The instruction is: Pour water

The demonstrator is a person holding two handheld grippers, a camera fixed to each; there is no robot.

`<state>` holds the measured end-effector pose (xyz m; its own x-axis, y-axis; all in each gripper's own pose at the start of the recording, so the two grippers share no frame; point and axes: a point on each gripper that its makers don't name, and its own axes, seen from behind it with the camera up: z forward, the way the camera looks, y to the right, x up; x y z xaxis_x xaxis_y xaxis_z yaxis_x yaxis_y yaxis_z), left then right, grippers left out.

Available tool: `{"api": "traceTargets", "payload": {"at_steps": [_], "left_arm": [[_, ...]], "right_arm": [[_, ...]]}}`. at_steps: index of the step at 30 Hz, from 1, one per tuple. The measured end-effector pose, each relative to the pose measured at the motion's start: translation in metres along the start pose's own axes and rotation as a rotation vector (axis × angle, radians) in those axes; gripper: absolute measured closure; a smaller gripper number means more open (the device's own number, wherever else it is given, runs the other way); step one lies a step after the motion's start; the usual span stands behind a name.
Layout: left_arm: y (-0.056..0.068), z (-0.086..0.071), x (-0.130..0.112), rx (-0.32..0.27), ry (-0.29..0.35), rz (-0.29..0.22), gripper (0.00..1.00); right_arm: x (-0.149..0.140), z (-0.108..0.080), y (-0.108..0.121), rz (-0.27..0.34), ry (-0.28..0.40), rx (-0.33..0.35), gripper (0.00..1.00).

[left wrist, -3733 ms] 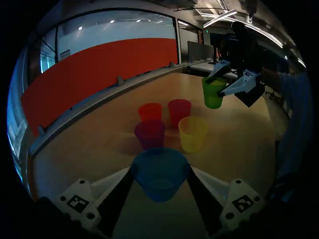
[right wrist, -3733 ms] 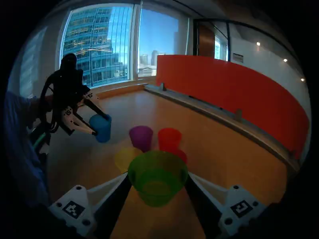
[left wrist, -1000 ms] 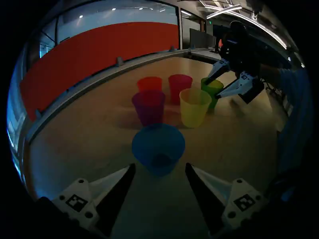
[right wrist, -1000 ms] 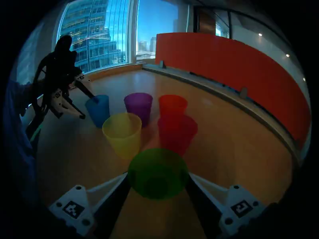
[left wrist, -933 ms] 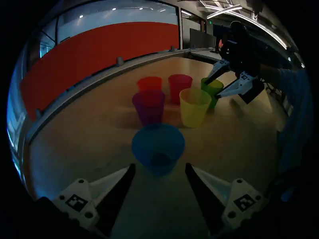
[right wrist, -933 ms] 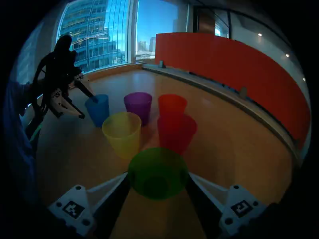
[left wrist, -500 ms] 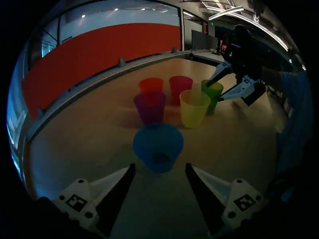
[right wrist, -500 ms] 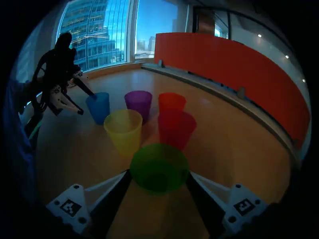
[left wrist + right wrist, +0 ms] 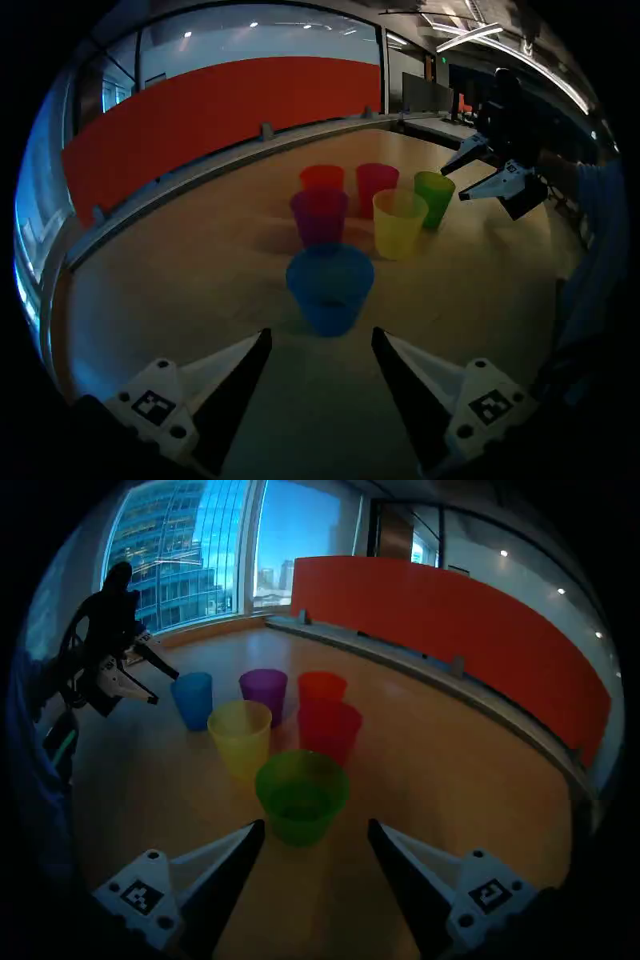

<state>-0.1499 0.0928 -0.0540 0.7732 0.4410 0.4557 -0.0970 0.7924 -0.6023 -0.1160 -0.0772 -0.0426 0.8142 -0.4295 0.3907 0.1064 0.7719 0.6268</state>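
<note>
Your left gripper [image 9: 320, 336] is spread wide with nothing between its fingers. The blue cup [image 9: 330, 288] stands free on the bench [image 9: 184, 264] just ahead of the tips, centred on the gap. Your right gripper [image 9: 314, 826] is just as wide open and empty, with the green cup [image 9: 302, 796] upright just ahead of its tips.

Farther out from the left gripper, four more cups stand close together. The purple cup [image 9: 319, 214] is straight ahead and the yellow cup [image 9: 399, 222] is ahead to the right. The orange cup [image 9: 322, 176] and red cup [image 9: 377, 182] sit behind those two.

These look like thin, translucent plastic tumblers, so expect them to be light and smooth, and likely to flex or squirt out if you squeeze hard. They taper toward the base. Take hold on opposite sides of the upper wall, a little below the rim, and close gently.

Whether either cup holds water I cannot tell, so treat both as filled: lift level and tip slowly. The neighbouring cups stand near enough that a wide swing could knock them over.
</note>
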Motion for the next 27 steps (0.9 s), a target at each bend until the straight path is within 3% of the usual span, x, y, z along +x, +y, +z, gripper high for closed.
{"api": "traceTargets", "payload": {"at_steps": [12,27], "left_arm": [[-0.01,-0.021,-0.001,0.072,0.058,-0.044,0.07],[-0.033,-0.041,0.024,0.227,0.23,-0.078,0.07]], "right_arm": [[-0.004,-0.03,0.011,0.038,0.051,-0.079,0.0],[0.031,-0.061,0.032,0.107,0.213,-0.21,0.0]]}}
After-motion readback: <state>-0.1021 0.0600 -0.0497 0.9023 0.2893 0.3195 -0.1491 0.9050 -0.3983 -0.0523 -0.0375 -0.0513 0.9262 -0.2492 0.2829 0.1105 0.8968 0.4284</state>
